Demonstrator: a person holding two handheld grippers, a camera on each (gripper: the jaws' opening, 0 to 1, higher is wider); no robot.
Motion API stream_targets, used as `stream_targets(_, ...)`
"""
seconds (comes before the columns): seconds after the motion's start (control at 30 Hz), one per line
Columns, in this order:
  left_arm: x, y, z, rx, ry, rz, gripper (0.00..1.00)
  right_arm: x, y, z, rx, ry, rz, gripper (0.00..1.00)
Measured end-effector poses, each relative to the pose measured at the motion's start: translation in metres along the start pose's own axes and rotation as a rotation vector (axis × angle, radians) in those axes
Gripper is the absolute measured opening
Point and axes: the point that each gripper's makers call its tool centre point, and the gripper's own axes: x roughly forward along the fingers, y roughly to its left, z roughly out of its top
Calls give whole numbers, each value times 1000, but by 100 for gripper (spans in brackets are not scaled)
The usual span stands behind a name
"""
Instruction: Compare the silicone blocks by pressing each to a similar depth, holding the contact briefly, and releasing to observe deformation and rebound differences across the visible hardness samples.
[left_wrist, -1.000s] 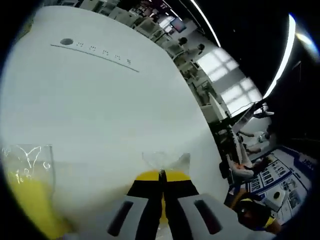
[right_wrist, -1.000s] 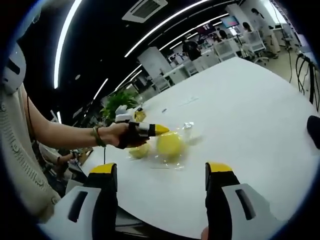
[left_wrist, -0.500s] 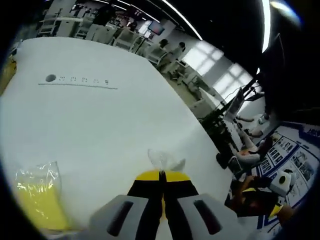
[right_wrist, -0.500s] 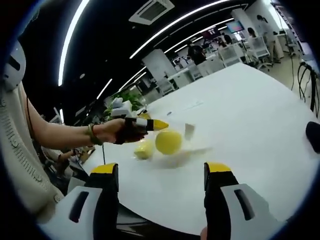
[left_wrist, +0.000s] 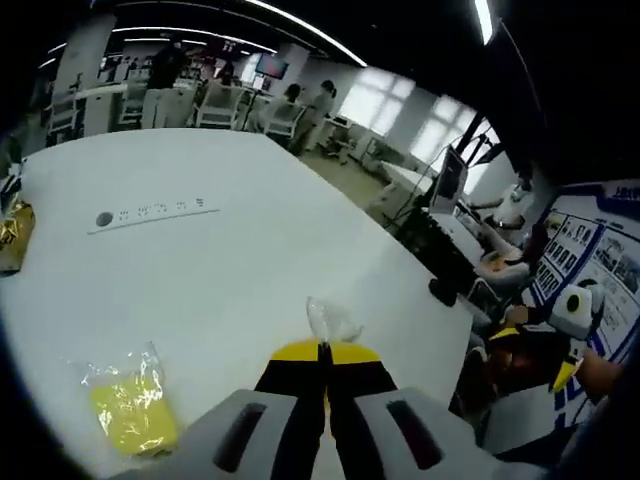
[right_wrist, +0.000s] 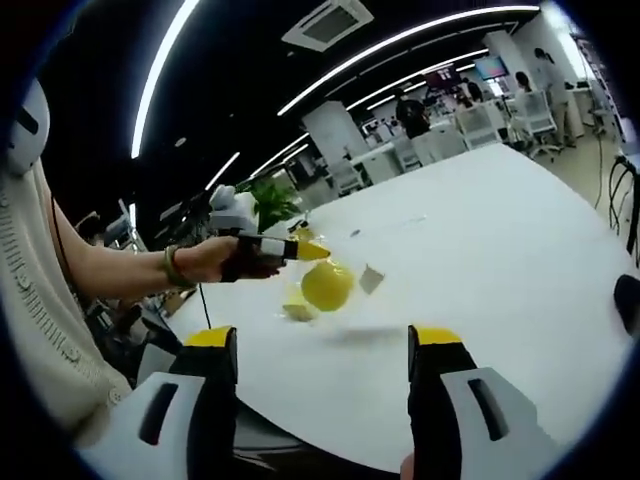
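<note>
In the left gripper view, the left gripper (left_wrist: 323, 352) is standing with its yellow-tipped jaws pressed together, pinching a corner of clear plastic bag (left_wrist: 330, 322) that is sticking up past the tips. In the right gripper view, that same gripper (right_wrist: 312, 251) is coming in from the left in a person's hand (right_wrist: 212, 262), with a round yellow silicone block (right_wrist: 326, 285) in its clear wrapping hanging just under its tip, lifted off the white table (right_wrist: 500, 260); how it is gripped cannot be told from here. A second, paler yellow block (right_wrist: 297, 305) is lying on the table just below the hanging one, close to the near left edge. In the left gripper view, a bagged yellow block (left_wrist: 130, 408) is resting near the table's near left edge, a gold packet (left_wrist: 14, 232) is sitting at the far left edge, and a printed line with a dark dot (left_wrist: 150, 214) is running across the far part.

The right gripper (right_wrist: 325, 350) is holding its jaws wide apart with nothing between them, above the table's near edge.
</note>
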Motion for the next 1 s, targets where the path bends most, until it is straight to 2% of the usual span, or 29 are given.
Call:
stream_targets(0.27, -38, -7, 14, 8, -59, -5, 0, 22, 17, 6, -74, 34, 63, 67)
stream_targets(0.57, -76, -20, 25, 32, -116, -11, 0, 55, 24, 0, -123, 98, 123, 72)
stream_targets(0.7, -85, -23, 27, 75, -120, 0, 0, 69, 26, -5, -137, 127, 148, 72)
stream_targets(0.83, -93, -22, 26, 111, -107, 14, 0, 78, 19, -13, -179, 172, 145, 71)
stream_targets(1.0, -101, -22, 26, 115, -104, 13, 0, 92, 16, -18, -183, 201, 173, 72)
